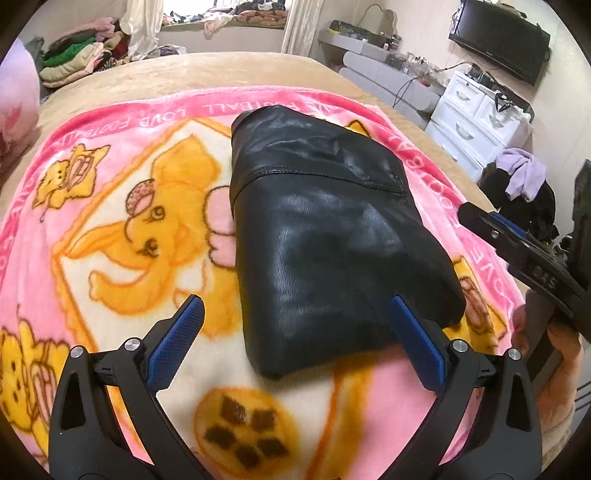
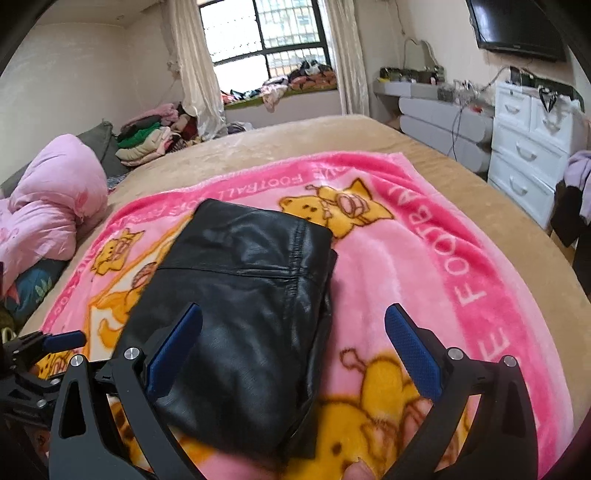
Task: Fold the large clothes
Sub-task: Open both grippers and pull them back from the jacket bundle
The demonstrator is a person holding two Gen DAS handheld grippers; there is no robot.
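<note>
The black leather garment [image 1: 325, 229] [image 2: 243, 284] lies folded into a thick, glossy rectangular bundle — flat, with a stitched seam running across its upper part. In the left view it sits just ahead of the spread jaws, toward the right one; in the right view — toward the left one.

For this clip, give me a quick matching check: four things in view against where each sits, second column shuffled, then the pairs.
Things:
1. black leather garment
2. pink cartoon blanket
3. television
4. pile of folded clothes

Places:
A. on the wall above the white drawers
B. spread flat over the tan bed cover
C. at the far left corner of the bed, near the curtain
D. folded into a compact bundle in the middle of the blanket, ahead of both open tongs

Pairs: 1-D, 2-B, 3-A, 4-C
</note>
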